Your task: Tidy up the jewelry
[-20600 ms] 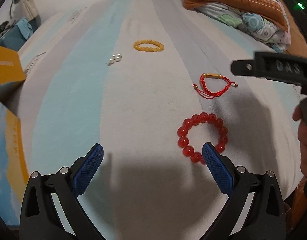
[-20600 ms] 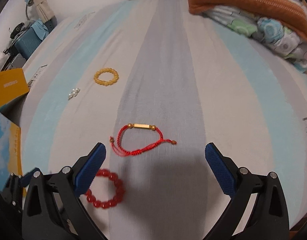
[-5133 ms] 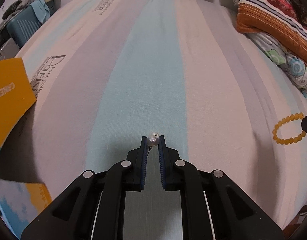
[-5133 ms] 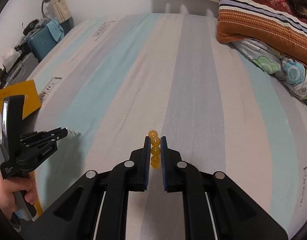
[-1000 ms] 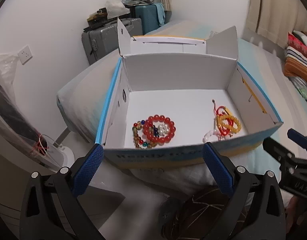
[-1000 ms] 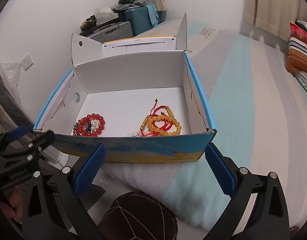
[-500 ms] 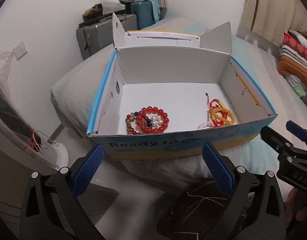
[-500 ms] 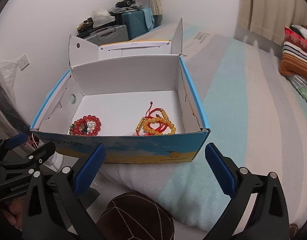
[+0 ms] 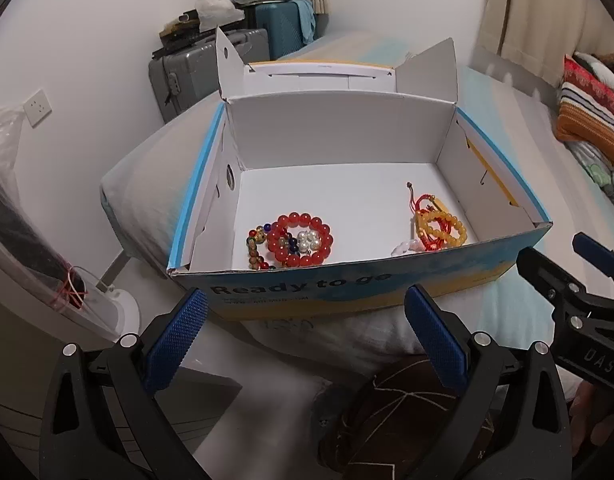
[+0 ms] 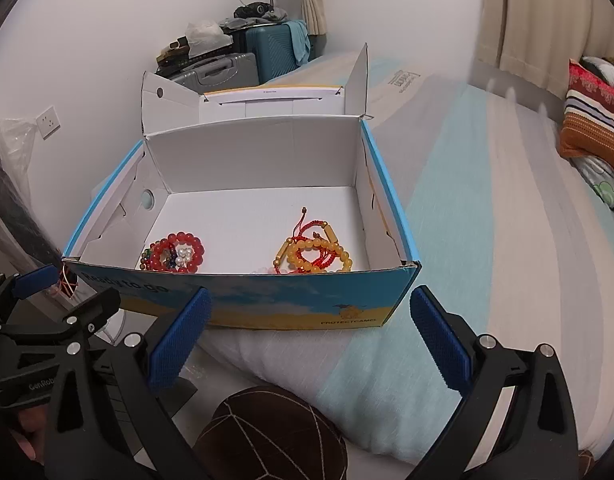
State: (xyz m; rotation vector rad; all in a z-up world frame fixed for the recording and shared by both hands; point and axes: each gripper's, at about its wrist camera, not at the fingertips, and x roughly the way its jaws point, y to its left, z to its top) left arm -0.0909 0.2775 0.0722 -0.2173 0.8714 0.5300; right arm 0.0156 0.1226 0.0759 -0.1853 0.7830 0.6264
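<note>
Both empty – left hand-held gripper has its blue pads spread wide with nothing between them, and the right hand-held gripper is the same, released and holding nothing. Both hover in front of and slightly above the near wall of the cardboard box, apart from it. The box sits on a pillow at the edge of the bed, which is soft footing, so a nudge to that front wall could tip or slide it toward the floor gap on the left. A brown round cushion-like object sits just below the grippers; can't tell what it is. Inside the box there are two clusters near the front wall: on the left a red bead bracelet rings some pearls and overlaps a multicolour bead strand; on the right a yellow bead bracelet is tangled with a red cord bracelet, with a pale piece just beside them. My read is the task is about done, since no jewelry shows on the visible bed. Main risks from here – cords snagging on beads if anything gets re-picked, so one grab lifts two pieces, and the lid flaps standing upright at the back could catch a gripper if the box is to be closed
</note>
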